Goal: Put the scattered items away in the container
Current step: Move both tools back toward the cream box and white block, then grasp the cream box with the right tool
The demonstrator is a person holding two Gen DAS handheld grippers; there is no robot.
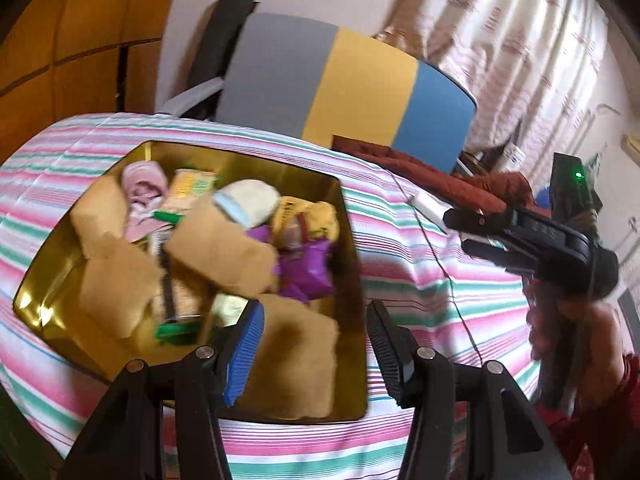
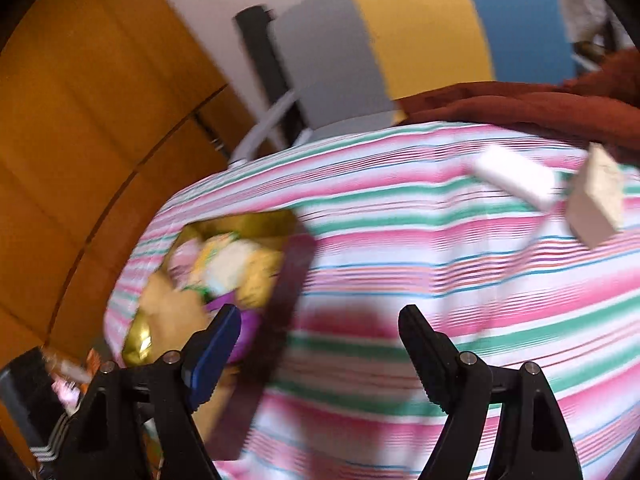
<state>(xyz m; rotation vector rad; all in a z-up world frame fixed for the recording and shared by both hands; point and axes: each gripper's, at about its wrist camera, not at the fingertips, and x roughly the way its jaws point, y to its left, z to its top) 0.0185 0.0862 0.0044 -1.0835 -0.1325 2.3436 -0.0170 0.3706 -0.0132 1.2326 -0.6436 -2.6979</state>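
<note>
Right gripper (image 2: 320,344): jaws standing wide apart, nothing between the pads, hanging over bare striped tablecloth (image 2: 400,248).
Loose items outstanding: white block (image 2: 514,176) and tan block (image 2: 598,196), both lying up and to the right of the right gripper, toward the table's far edge, near the rust-red cloth (image 2: 520,100). White block lying with its long axis slanting from upper left to lower right; tan block standing just beside it on the right, whether touching cannot be told through the blur.
Container: gold tin (image 2: 248,220) sitting low on the opposite, left side of this gripper, already holding many things.
Left gripper (image 1: 316,344): jaws parted, empty, hovering over the tin's (image 1: 356,280) near right corner, above a tan pad (image 1: 296,360).
Judgement: right hand is looking nearer to the two blocks; left is staying by the tin.
</note>
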